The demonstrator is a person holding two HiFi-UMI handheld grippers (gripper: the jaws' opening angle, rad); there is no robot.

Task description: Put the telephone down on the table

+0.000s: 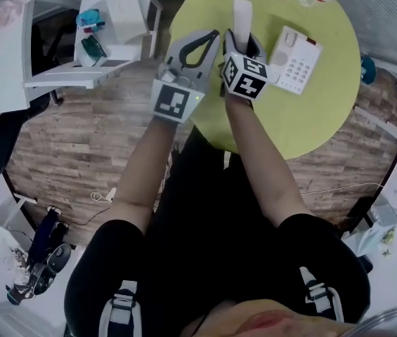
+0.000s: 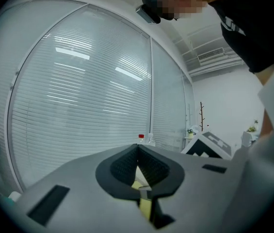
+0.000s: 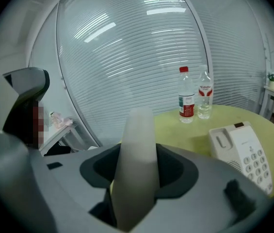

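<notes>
Firmly clamped upright in the right gripper (image 1: 242, 42), jaws spread wide around its middle: handset (image 1: 242, 12), over the green desk (image 1: 324, 111) just left of the phone base (image 1: 295, 60), seemingly poised for set-down; left gripper (image 1: 209, 39) pinched together, empty, parked alongside.

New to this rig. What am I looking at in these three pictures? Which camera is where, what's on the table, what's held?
There is no robot here. A person holds a two-jaw gripper in each hand. The head view comes from a camera on the person's head, looking steeply down at both arms. The other two views come from cameras riding on each gripper, looking along its jaws. The marker cubes are part of the grippers. The right gripper is closed on the white telephone handset, over the near part of the round green table. The left gripper has its jaws together with nothing in them. On the table are the telephone base and, at the far edge, two water bottles.
</notes>
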